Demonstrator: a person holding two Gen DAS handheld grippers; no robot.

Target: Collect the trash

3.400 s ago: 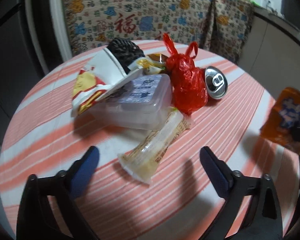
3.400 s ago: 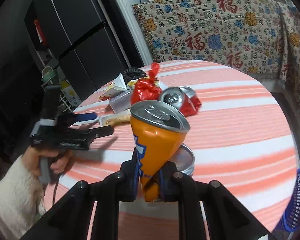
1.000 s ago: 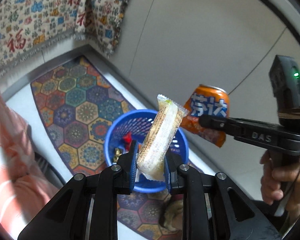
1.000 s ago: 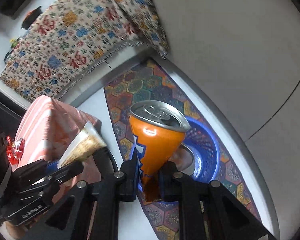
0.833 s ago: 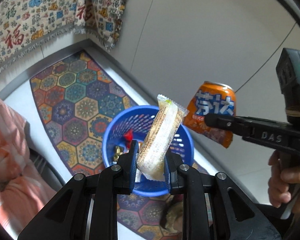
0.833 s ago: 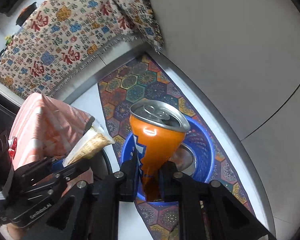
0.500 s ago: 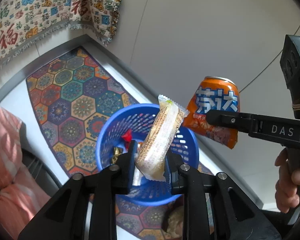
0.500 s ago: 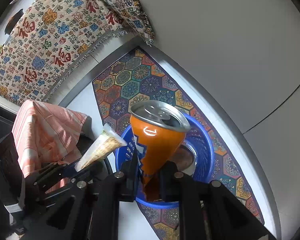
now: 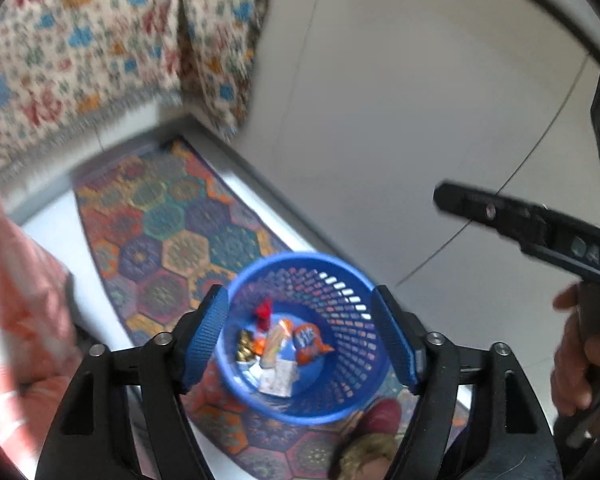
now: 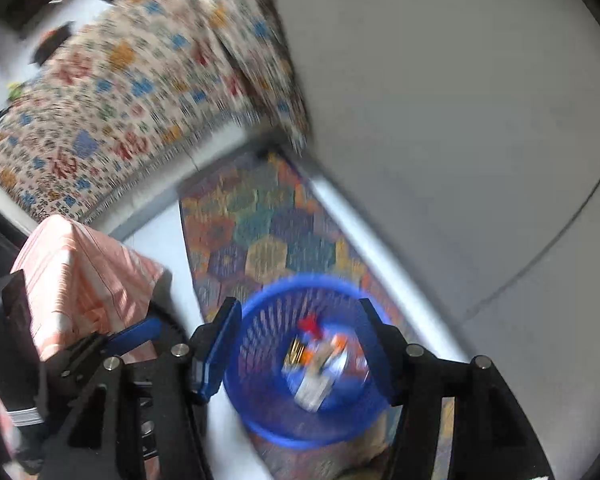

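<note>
Both my claws hang over the basket [image 9: 364,280], jaws opening, nothing between them. The can [image 9: 309,343], at four o'clock inside, looks light, crushable; I'd pinch its sides.

Pale grey wall panels [image 9: 400,100] filled the right side, split by thin dark seams. Floor was light grey [image 10: 160,248], with a runner rug [image 9: 172,216] of multicoloured hexagons laid along the wall base. Cream fabric cover [image 10: 112,112] with red, blue and orange motifs and a fringed hem draped over furniture in the upper left. Desk corner under an orange-and-white striped cloth [image 10: 84,276] sat at the left. Both views motion-blurred, lighting even and bright
</note>
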